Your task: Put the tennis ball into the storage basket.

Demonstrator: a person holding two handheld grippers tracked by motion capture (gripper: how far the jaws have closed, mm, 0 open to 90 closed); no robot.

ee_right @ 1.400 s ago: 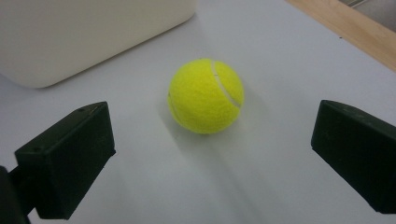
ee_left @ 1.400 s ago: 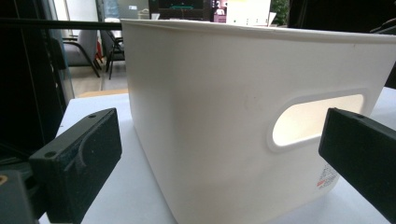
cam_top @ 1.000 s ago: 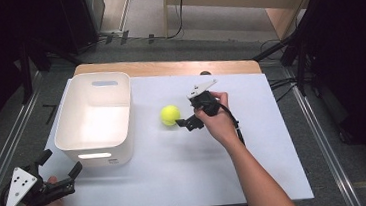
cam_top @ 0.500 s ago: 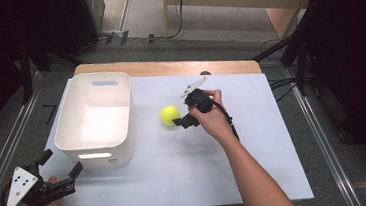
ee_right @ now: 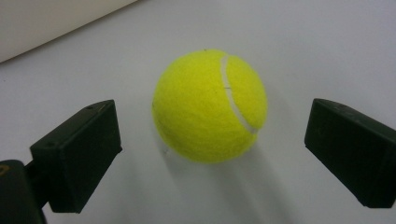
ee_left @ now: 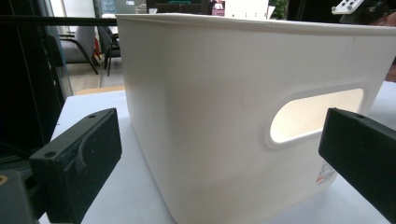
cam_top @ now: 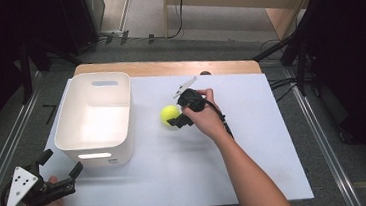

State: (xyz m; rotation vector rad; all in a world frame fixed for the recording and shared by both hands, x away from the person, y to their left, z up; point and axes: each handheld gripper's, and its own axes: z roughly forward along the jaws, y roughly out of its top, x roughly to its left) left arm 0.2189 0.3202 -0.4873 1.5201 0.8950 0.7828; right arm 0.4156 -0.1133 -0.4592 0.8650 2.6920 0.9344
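Jaws of the right gripper (cam_top: 176, 119) stand wide, just closing, around the yellow tennis ball (cam_top: 170, 115) at frame center on the white table sheet (cam_top: 254, 142); left gripper (cam_top: 58, 166) gapes, lower left, before the white bin (cam_top: 95, 121). Grey floor (cam_top: 146, 51) lies behind.

A white-topped wooden table (cam_top: 168, 69) stands on grey floor (cam_top: 156, 45), dark surroundings, chairs (ee_left: 86, 46) behind

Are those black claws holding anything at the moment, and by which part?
Nothing is held. The right gripper brackets the yellow tennis ball with its closing jaws apart from it; the left gripper is open.
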